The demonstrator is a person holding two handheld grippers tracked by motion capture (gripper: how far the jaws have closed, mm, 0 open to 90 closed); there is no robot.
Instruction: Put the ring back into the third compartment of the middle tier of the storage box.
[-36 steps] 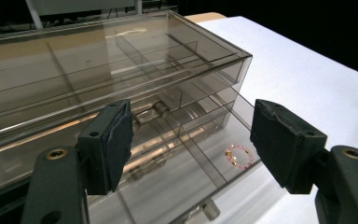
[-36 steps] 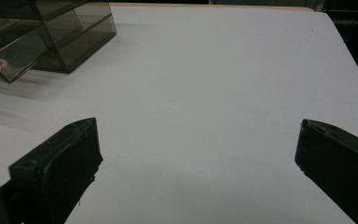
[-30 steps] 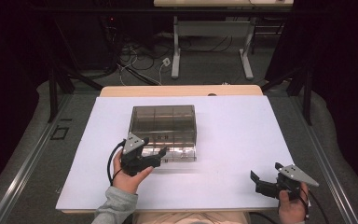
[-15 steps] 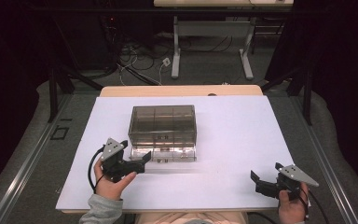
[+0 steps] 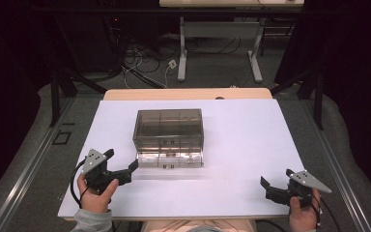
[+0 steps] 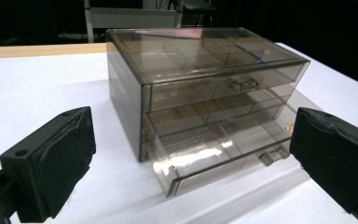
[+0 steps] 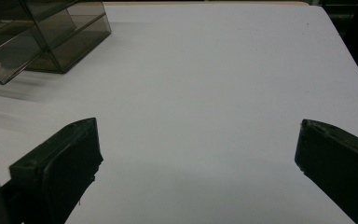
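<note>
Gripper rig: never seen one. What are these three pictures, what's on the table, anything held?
A person holds a two-jaw tool in each hand. The high view looks down on the table: left gripper, right gripper. The other two pictures come from cameras riding on each gripper, looking out between its black jaws. On the white table stands a smoky clear drawer box; its bottom drawer is pulled partly out. The left jaws have just been opening, with nothing between them. Both grippers are open and hold nothing.

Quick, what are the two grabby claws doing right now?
Left gripper: open, holding nothing, jaws just opened, near the drawer box.
Right gripper: open, holding nothing.
</note>
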